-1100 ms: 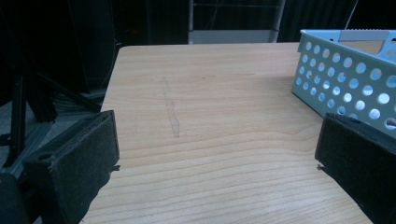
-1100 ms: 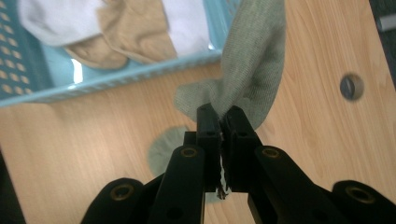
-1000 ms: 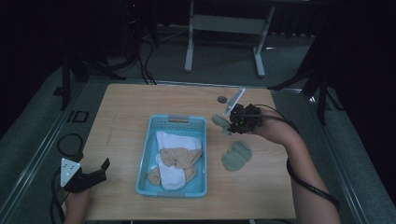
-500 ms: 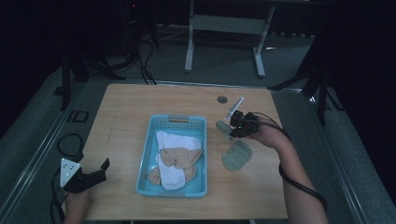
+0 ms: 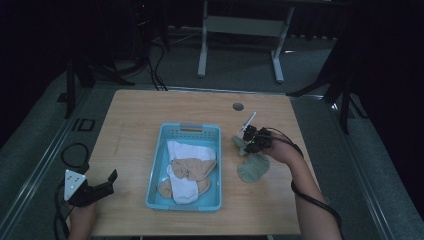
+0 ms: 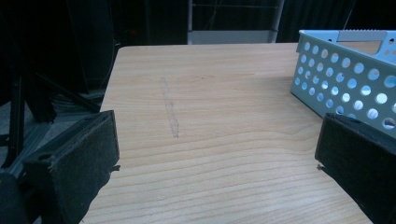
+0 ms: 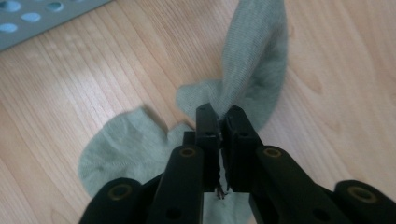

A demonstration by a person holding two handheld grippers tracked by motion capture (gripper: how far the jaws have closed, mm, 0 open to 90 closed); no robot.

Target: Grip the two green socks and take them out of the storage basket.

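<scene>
High view, blue basket (image 5: pixel 210 131) beside green sock (image 5: pixel 253 167)

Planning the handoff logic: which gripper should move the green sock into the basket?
Right. The right gripper is already shut on the green sock beside the basket; the left gripper sits open at the table's near-left corner.

Grey-green sock (image 5: pixel 252 166), crumpled and folded on the wooden table (image 5: pixel 150 110) just right of the blue basket (image 5: pixel 155 170).

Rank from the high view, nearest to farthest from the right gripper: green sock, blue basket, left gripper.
1. Green sock, pinched in the right gripper.
2. Blue basket, mid-table, to its left.
3. Left gripper, near-left corner.
</scene>
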